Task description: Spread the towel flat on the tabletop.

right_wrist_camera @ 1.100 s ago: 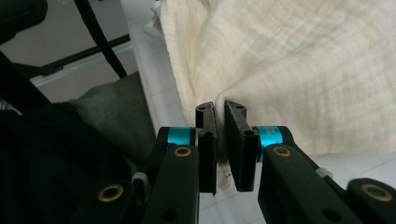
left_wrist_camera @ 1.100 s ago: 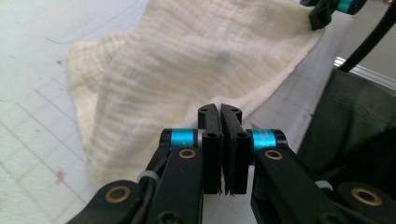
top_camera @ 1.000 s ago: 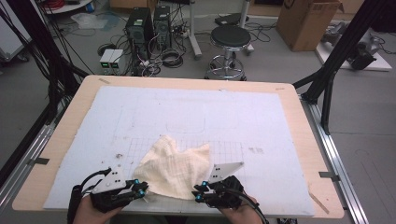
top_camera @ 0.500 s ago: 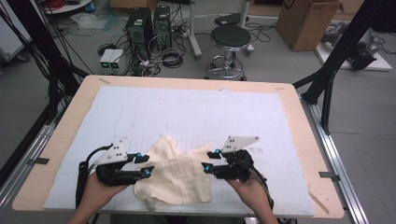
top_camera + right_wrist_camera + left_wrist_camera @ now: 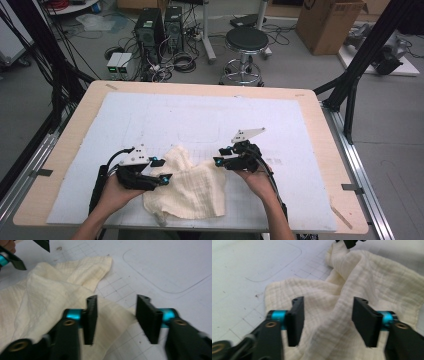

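A cream, crinkled cloth (image 5: 187,185) lies rumpled on the white mat near the table's front edge. My left gripper (image 5: 162,170) sits at the cloth's left side, open, its jaws spread over the fabric (image 5: 329,312) with nothing pinched. My right gripper (image 5: 220,156) is at the cloth's upper right corner, also open. In the right gripper view its jaws straddle the cloth's edge (image 5: 113,315), one jaw over fabric and one over bare mat. Both grippers (image 5: 116,320) (image 5: 327,321) hover just above the cloth.
The white gridded mat (image 5: 210,120) covers the wooden table (image 5: 325,165), with faint outlines drawn on it. Beyond the table stand a black stool (image 5: 245,40), computer towers (image 5: 160,25), cables and a cardboard box (image 5: 330,22).
Both grippers have moved up from the front edge, away from me, along the cloth's two sides. The cloth has shifted and bunched differently, with its lower part now hanging toward the front edge.
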Demonstrator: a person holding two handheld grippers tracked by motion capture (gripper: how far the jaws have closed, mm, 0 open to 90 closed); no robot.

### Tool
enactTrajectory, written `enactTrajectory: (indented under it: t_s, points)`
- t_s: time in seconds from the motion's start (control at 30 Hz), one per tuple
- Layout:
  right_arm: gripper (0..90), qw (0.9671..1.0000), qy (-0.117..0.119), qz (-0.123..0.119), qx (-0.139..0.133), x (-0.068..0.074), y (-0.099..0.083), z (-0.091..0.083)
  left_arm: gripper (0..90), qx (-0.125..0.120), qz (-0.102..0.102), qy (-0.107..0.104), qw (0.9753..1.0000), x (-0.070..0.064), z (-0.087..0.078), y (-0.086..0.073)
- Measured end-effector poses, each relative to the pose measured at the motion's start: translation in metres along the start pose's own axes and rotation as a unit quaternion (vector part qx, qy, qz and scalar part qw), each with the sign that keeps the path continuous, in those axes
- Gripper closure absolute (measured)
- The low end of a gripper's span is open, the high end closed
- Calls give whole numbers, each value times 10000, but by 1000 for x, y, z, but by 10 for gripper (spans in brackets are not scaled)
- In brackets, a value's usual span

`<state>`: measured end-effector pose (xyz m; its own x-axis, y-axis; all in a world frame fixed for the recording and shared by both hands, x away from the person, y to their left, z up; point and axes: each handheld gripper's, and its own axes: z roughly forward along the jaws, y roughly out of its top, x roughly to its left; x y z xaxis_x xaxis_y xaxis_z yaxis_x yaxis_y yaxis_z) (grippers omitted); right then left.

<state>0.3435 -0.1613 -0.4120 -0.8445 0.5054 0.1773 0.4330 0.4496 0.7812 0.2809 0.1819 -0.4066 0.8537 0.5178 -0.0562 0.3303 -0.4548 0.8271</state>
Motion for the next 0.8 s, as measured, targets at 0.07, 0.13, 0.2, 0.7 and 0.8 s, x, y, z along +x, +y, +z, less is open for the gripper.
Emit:
enactTrajectory:
  t_s: [0.07,0.13,0.2,0.7,0.8]
  points:
    - [767,9998,7,60,177,-1,-2,2,601,107,29,-27,9999,1,3,-2]
    - [859,9992,162,212,296,-1,-3,0,730,184,70,-40,9998,0,6,-5]
    - [895,9990,156,166,393,2,-3,-3,819,205,54,-111,9997,-1,7,-8]
    - [449,9992,-100,303,232,2,-3,-15,868,101,93,-183,9997,-8,-5,-15]
    - [426,9983,-28,515,270,-7,-4,-4,863,108,71,-195,9997,-7,-4,-16]
